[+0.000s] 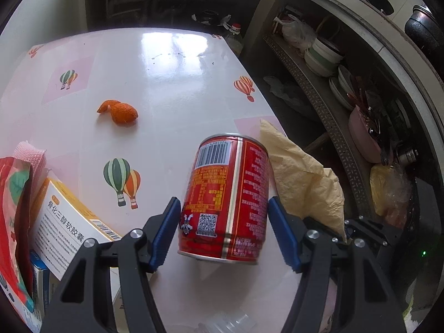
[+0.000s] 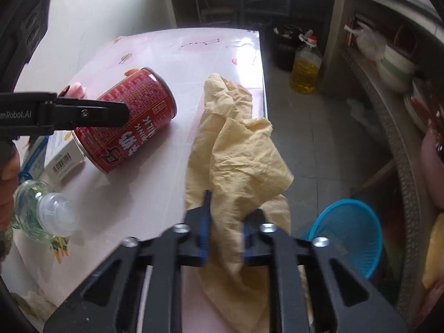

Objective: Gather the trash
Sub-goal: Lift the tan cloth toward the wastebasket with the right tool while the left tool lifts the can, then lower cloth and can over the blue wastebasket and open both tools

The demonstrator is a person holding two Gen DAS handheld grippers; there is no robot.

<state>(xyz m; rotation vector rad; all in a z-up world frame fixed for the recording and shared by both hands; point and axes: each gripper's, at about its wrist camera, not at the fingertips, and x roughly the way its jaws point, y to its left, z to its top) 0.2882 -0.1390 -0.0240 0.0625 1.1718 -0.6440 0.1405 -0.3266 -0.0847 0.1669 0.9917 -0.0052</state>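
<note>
Right wrist view: the right gripper (image 2: 223,229) was clamped on the yellow paper (image 2: 238,149) at the table's (image 1: 166,63) edge. The red can (image 1: 226,197) was held tilted between the left gripper (image 1: 223,233) pads, flanked by boxes (image 1: 66,216) and orange peel (image 1: 119,112); a blue basket (image 2: 349,236) was seen below.

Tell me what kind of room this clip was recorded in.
Most likely a home kitchen or dining corner. Stacked bowls and plates sit on a shelf beside the table, a big bottle of cooking oil stands on the tiled floor, and a blue mesh wastebasket waits by the table.
</note>
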